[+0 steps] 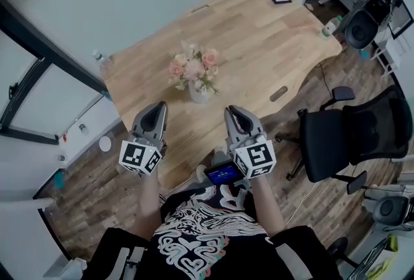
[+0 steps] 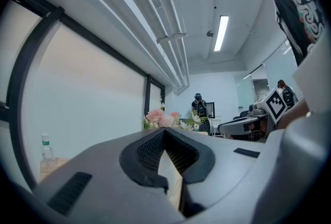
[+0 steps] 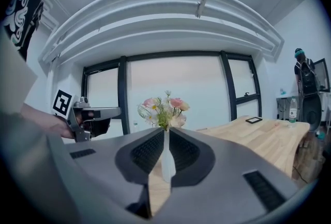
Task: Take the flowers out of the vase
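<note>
Grippers come first, nearest us: the left gripper [image 1: 157, 108] and the right gripper [image 1: 233, 110] are both clenched on nothing, tips pressed together, held side by side at the near edge of the wooden table [image 1: 259, 39]. Just ahead of them, between their two lines, stands the white vase [image 1: 198, 94], apart from both. In the right gripper view it sits dead ahead, beyond the closed tips. The pink and cream flowers [image 1: 194, 68] stand in it as a whole bunch, none lifted. We judge the task unstarted: the jaws have yet to open, reach the stems, grip them and draw them up and out.
</note>
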{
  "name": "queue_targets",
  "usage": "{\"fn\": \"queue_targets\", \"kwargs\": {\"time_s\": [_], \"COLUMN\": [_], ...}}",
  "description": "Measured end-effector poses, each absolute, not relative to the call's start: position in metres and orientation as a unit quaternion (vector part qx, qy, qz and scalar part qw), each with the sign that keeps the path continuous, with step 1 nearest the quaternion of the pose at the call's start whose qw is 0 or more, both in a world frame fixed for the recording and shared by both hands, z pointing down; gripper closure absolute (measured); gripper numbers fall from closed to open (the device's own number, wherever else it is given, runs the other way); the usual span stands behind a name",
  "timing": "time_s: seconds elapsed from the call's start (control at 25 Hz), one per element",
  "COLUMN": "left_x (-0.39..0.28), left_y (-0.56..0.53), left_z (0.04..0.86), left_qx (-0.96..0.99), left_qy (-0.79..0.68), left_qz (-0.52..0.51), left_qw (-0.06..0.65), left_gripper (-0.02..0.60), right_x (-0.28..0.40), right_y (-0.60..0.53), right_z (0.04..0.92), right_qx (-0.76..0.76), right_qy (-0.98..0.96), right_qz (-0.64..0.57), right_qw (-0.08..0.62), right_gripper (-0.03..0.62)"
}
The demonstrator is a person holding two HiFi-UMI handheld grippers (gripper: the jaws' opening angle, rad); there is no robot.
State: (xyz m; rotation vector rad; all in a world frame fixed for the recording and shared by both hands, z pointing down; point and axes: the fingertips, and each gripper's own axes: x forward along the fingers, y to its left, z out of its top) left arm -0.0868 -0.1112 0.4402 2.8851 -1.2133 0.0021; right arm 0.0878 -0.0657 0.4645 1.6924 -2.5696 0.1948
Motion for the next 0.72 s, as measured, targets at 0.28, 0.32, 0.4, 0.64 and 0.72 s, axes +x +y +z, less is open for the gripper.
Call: {"fn": "queue_targets", "kwargs": {"time_s": [0.28, 0.32, 0.4, 0.64, 0.72], "left_x": [-0.087, -0.085, -0.082, -0.073, -0.072], "left_y": [-0.135, -0.137, -0.142, -0.158, -0.162], "left_z": [0.450, 0.451, 0.452, 0.456, 0.459], "left_qx": [0.924, 0.925, 0.927, 0.934, 0.937], "left_qy": [-0.383, -0.380, -0.374, -0.356, -0.350], "left_qz": [0.003, 0.001, 0.002, 0.018, 0.020], "left_qw": [0.018, 0.019, 0.019, 0.009, 0.012], "left_gripper": [0.578, 0.578, 0.578, 0.578, 0.578], "right_x": [0.087, 0.088, 0.090, 0.091, 0.092], "right_y": [-0.092, -0.094, -0.099, -0.119, -0.124], "right_z": [0.474, 0.475, 0.476, 0.490, 0.497], "right_qx": [0.540, 0.539, 0.535, 0.530, 0.527], "right_qy": [-0.838, -0.839, -0.841, -0.843, -0.844], "right_qz": [0.063, 0.066, 0.071, 0.077, 0.083], "right_qw": [0.039, 0.038, 0.035, 0.052, 0.052], "right_gripper": [0.586, 0.586, 0.586, 0.586, 0.586]}}
